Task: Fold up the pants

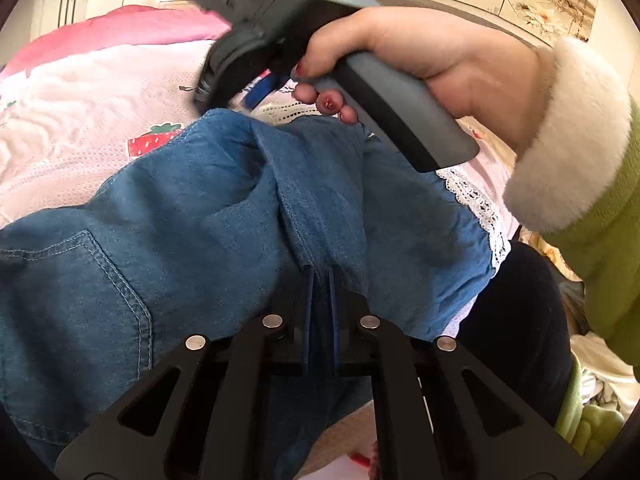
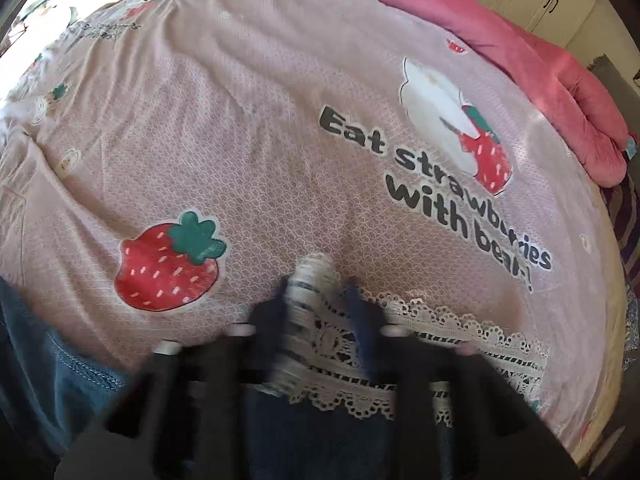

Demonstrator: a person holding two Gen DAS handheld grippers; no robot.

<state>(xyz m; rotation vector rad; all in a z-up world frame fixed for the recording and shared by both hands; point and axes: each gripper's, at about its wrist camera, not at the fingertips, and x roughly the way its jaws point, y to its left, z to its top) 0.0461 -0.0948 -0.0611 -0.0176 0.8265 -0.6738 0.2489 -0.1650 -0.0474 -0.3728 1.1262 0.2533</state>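
Note:
Blue denim pants (image 1: 180,220) with a white lace hem (image 1: 476,200) lie crumpled on the bed. My left gripper (image 1: 321,276) is shut on a raised fold of denim near the pants' middle seam. A hand (image 1: 400,52) holds my right gripper (image 1: 236,100) at the far end of the pants, pointing steeply down. In the right wrist view, the right gripper (image 2: 318,300) is blurred. A bunched strip of the lace hem (image 2: 440,340) stands pinched between its fingers, and dark denim (image 2: 48,380) shows at the lower left.
The bed carries a pink strawberry-print bedspread (image 2: 280,140). A rolled pink quilt (image 2: 560,80) runs along its far side. A person's green sleeve with a white fleece cuff (image 1: 572,140) and dark trouser leg (image 1: 520,320) are at the right bed edge.

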